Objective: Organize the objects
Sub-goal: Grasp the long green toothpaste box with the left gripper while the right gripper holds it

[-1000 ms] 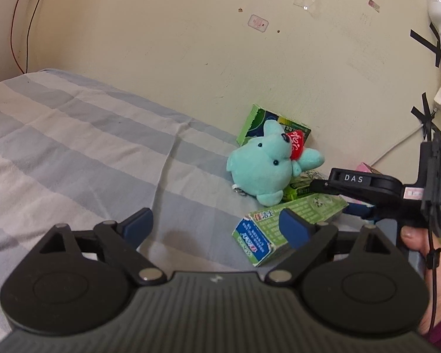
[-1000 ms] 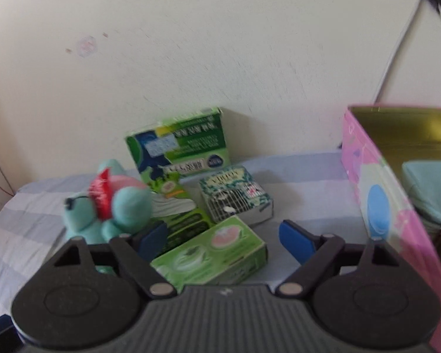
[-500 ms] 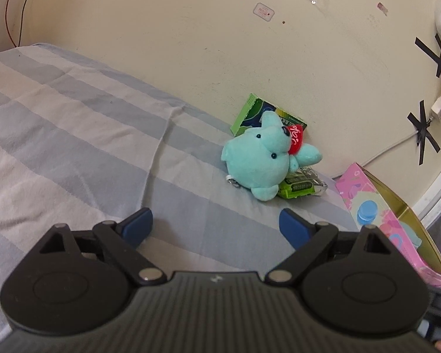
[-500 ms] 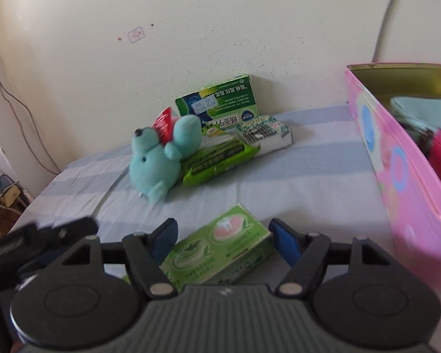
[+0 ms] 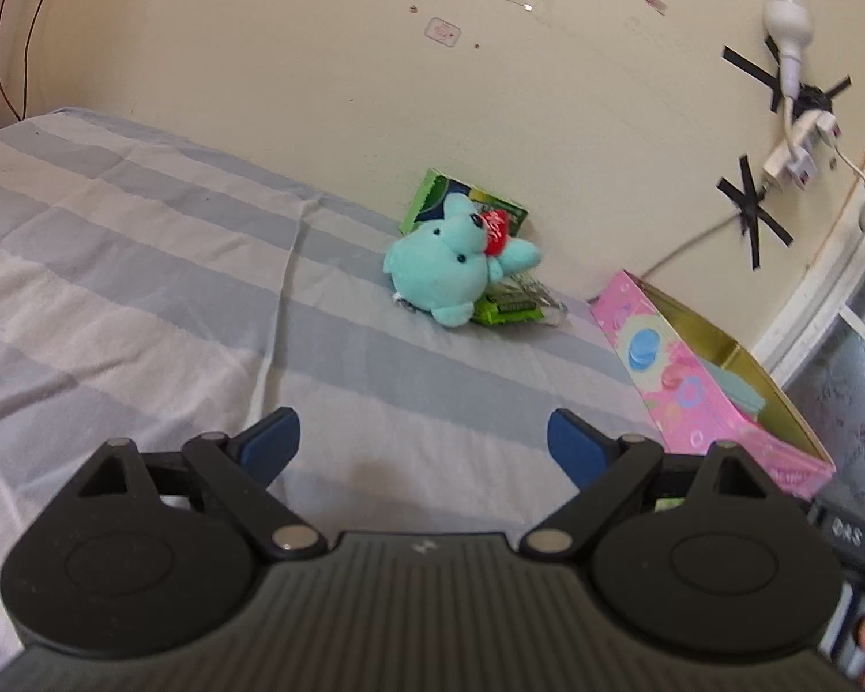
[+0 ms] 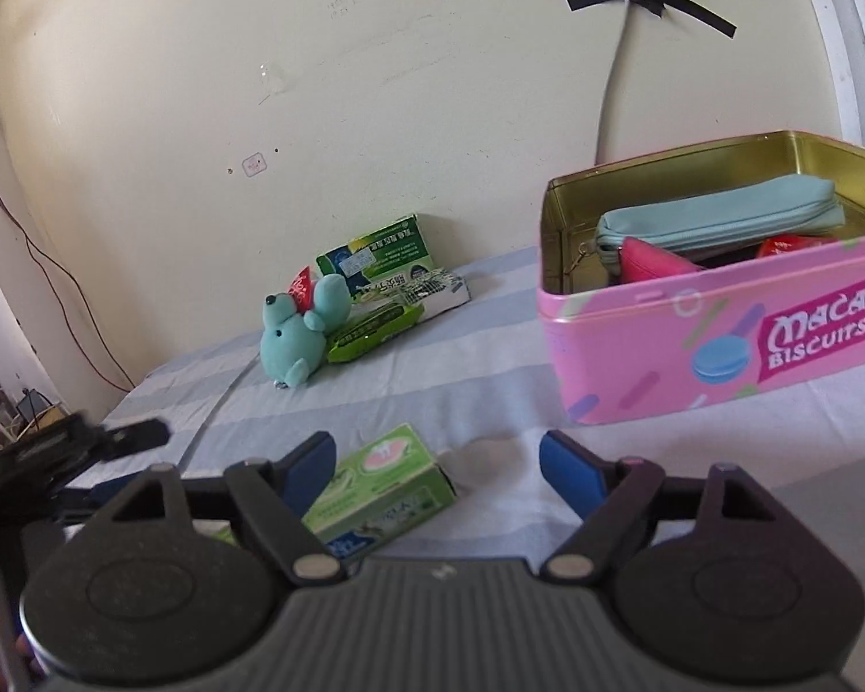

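Note:
A teal plush bear point(image 5: 441, 274) point(image 6: 297, 337) lies on the striped bed by the wall, against green boxes point(image 6: 378, 256) and a green packet point(image 6: 372, 331). A pink biscuit tin point(image 6: 715, 340) point(image 5: 703, 392) stands open at the right, with a teal pouch point(image 6: 721, 219) and pink and red items inside. A green box point(image 6: 383, 484) lies on the sheet between my right gripper's fingers, nearer the left one. My right gripper point(image 6: 438, 467) is open around it, apart from it. My left gripper point(image 5: 424, 441) is open and empty over the bare sheet.
The striped bedsheet point(image 5: 144, 265) spreads left and forward. The cream wall point(image 5: 317, 86) runs behind the objects, with a taped cable and plug point(image 5: 790, 109) at the right. A red wire point(image 6: 46, 265) hangs down the wall at the far left.
Both grippers have pulled back from the pile. The green box has come away from the pile and now lies on the sheet between the right gripper's open fingers. The tin's inside now shows.

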Demonstrator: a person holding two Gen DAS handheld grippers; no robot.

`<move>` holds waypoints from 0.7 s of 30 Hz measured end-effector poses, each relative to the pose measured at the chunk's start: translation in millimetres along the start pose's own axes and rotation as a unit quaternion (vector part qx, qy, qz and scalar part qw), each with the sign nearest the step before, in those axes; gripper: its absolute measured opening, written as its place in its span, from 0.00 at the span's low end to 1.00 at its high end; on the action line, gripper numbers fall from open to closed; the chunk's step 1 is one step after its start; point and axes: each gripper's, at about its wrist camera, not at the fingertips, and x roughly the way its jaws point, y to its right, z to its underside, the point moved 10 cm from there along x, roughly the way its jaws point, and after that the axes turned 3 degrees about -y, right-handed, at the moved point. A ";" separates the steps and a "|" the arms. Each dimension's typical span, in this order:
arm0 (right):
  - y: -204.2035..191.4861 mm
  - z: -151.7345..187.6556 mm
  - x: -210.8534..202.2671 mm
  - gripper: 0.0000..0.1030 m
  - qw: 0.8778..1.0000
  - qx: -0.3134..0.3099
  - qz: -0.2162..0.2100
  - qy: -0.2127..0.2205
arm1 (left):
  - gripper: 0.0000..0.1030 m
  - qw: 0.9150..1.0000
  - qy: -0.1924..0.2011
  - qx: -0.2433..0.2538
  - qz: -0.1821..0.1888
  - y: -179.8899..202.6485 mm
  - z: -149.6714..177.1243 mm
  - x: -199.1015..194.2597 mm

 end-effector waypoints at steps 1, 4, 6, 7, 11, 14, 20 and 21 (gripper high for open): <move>1.6 0.2 3.0 0.78 1.000 0.002 -0.004 -0.003 | 0.91 1.000 -0.008 -0.003 0.004 2.0 8.2 -9.7; 2.1 -1.5 17.4 0.78 1.000 0.015 -0.020 -0.015 | 0.92 0.998 -0.038 -0.026 0.032 11.1 31.3 -24.5; 0.9 -3.9 27.1 0.78 0.999 0.017 -0.030 -0.021 | 0.92 0.997 -0.055 -0.027 0.043 20.5 42.3 -21.1; -1.1 -5.0 32.2 0.78 0.999 0.015 -0.033 -0.024 | 0.92 0.997 -0.060 -0.018 0.042 25.2 45.9 -16.1; -6.4 7.1 47.9 0.57 0.995 0.021 -0.059 -0.072 | 0.87 0.997 -0.073 0.004 0.014 29.4 54.4 7.9; -8.3 19.2 30.7 0.55 0.994 0.022 -0.075 -0.081 | 0.81 0.997 -0.074 0.021 0.002 31.0 48.5 14.0; -20.5 61.9 -24.5 0.57 0.990 -0.041 -0.097 -0.089 | 0.82 0.997 -0.073 0.014 0.006 15.7 27.2 25.2; -21.5 64.5 -32.9 0.60 0.991 -0.059 -0.093 -0.079 | 0.82 0.997 -0.071 0.010 0.008 13.9 24.3 23.3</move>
